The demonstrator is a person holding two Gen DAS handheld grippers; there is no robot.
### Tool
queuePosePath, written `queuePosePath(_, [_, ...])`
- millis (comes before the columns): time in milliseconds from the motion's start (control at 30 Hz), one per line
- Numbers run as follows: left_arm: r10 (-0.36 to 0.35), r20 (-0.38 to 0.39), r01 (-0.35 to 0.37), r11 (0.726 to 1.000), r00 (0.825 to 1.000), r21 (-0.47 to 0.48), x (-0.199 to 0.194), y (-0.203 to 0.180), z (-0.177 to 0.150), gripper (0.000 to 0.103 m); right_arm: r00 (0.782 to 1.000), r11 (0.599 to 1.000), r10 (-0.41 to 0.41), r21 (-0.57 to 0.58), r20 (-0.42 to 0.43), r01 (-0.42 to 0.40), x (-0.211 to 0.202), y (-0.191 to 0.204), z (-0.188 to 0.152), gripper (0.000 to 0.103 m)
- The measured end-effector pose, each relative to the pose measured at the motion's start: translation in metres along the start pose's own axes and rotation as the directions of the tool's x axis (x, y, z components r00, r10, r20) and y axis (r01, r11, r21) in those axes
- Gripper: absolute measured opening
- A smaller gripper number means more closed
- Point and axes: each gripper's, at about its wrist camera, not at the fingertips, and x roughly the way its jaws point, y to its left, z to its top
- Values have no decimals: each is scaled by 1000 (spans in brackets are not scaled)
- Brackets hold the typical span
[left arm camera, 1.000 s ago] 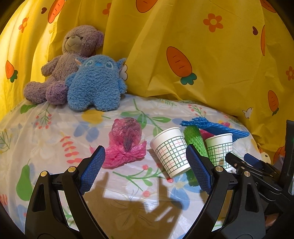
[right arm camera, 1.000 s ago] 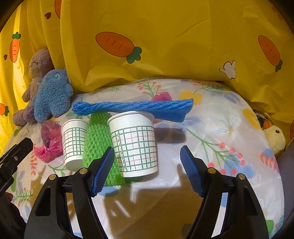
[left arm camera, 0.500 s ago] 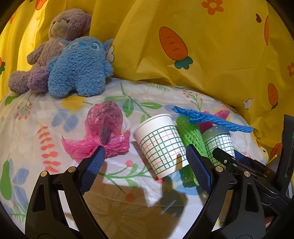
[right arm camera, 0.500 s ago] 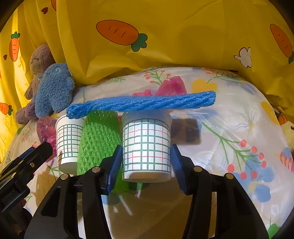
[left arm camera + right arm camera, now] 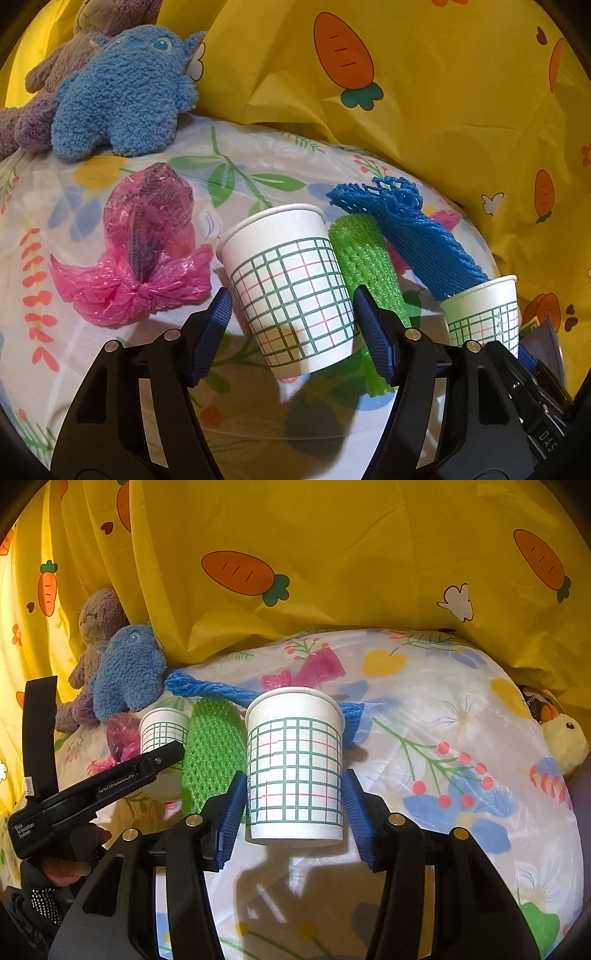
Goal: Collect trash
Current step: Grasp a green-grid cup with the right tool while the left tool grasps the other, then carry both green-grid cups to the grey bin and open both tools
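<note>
Two checked paper cups stand on the flowered table cover. In the left wrist view, one cup [image 5: 291, 288] sits between my left gripper's [image 5: 291, 332] blue pads, which close in on its sides; a small gap still shows at the left pad. In the right wrist view, my right gripper [image 5: 293, 808] is shut on the other cup [image 5: 295, 764]. A green foam net [image 5: 365, 273] lies between the cups. A blue foam net [image 5: 413, 232] lies behind them, and a pink plastic bag [image 5: 144, 251] lies to the left.
A blue plush toy [image 5: 122, 96] and a purple teddy bear [image 5: 92, 627] sit at the back left against the yellow carrot-print curtain [image 5: 424, 92]. A yellow chick toy [image 5: 561, 734] sits at the table's right edge. Another pink scrap [image 5: 314, 668] lies behind the blue net.
My left gripper moved forward around the left cup and narrowed on it. My right gripper closed onto the right cup.
</note>
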Motion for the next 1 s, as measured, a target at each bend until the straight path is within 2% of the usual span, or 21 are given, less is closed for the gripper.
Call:
queuePosePath(200, [-26,12,26,1000,1000,2,-5,2,-1,62,1000,1000,2,-6,20,-2,-14,-1,-5,52])
queuePosePath(367, [-46,73,46,999,996,2,-36,3,-1,61,999,1000,0,-8,45,0,-28,-2,-9,52])
queuePosePath(533, [-73,163,67,997,984,41,-78,-2,-11,61,997,1000,-5,-5,81,5,-49,-4,-15,52])
queuePosePath(700, [-127,213,111,990,969,85,-111,-17,-24,61,993,1000,-11,-1,116,11,-72,-6,-22,52])
queuePosePath(1000, [-212,197,176,967,957,182,-134,-59,-51,61,984,998,-49,49,169,42,-117,-23,-40,52])
